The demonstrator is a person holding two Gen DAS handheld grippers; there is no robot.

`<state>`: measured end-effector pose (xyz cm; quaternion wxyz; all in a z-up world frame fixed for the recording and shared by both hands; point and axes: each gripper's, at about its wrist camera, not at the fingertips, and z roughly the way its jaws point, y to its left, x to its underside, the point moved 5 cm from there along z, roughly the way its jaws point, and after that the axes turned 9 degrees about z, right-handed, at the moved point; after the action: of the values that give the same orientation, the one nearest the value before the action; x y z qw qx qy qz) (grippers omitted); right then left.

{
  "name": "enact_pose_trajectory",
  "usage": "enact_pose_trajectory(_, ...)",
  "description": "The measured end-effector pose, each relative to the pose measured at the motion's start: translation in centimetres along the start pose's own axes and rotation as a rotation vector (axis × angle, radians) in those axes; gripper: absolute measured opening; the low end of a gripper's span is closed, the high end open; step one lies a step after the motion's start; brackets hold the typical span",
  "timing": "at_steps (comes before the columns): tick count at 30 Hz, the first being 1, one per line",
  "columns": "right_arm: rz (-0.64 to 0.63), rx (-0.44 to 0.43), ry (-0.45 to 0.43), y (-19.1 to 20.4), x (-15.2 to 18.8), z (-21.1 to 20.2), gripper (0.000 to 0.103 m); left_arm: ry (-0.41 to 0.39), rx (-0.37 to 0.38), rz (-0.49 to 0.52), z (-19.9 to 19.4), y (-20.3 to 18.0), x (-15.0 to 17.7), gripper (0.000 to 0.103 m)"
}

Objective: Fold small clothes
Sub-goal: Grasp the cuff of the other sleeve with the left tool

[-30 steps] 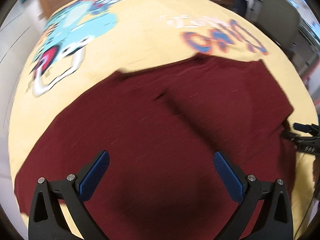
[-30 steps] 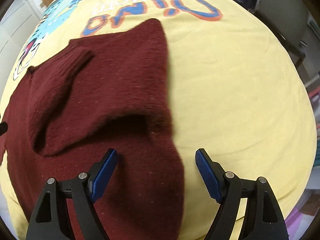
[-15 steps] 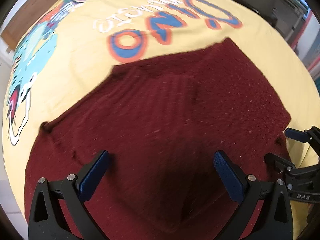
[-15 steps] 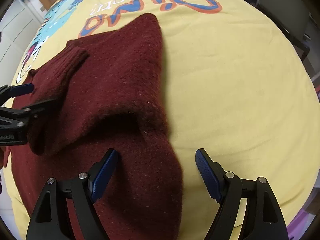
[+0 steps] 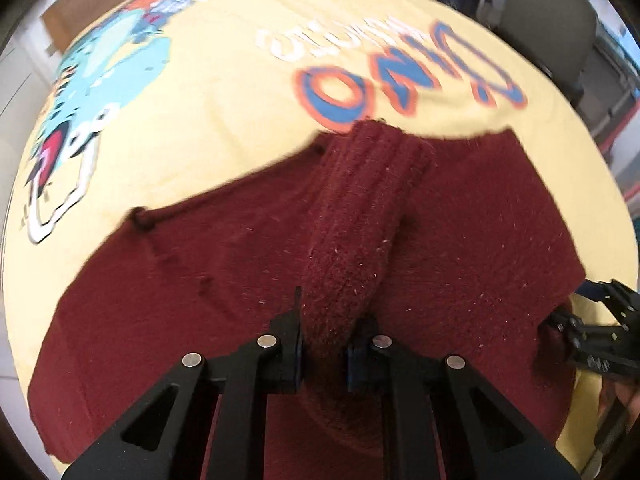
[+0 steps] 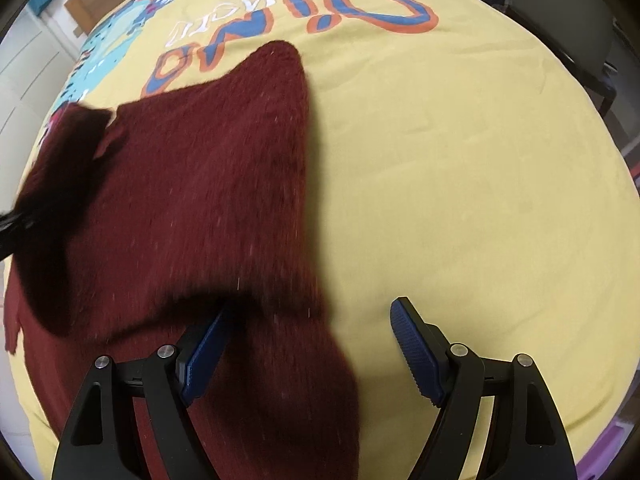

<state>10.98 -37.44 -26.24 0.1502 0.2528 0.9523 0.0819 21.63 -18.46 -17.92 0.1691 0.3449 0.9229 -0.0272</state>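
On the counter: maroon sweater lies spread over a yellow printed cloth.
Left gripper: clamped on the sweater's sleeve, lifted above the body.
Right gripper: jaws wide apart, straddling the sweater's edge, gripping nothing.

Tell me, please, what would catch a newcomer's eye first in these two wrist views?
First, the dark red knitted sweater spread over a yellow cloth printed with a cartoon dinosaur and big blue-and-orange lettering. Next, the left gripper is shut on the sweater's ribbed sleeve, which rises from its fingers over the garment's middle. The right gripper is open at the sweater's right edge, one blue pad against the fabric.
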Motion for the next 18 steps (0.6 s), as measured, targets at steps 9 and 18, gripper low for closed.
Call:
enact_pose_trajectory(9, -0.041, 0.012, -0.009, 1.0, -0.7, -0.7, 0.014, -0.100, -0.015, -0.198, -3.8, 7.1, 4.8, 0.012)
enact_pose_trajectory(18, -0.054, 0.029, 0.007, 1.6, -0.3, 0.1, 0.014, -0.029, 0.050, -0.370, -2.3, 7.0, 10.6, 0.017)
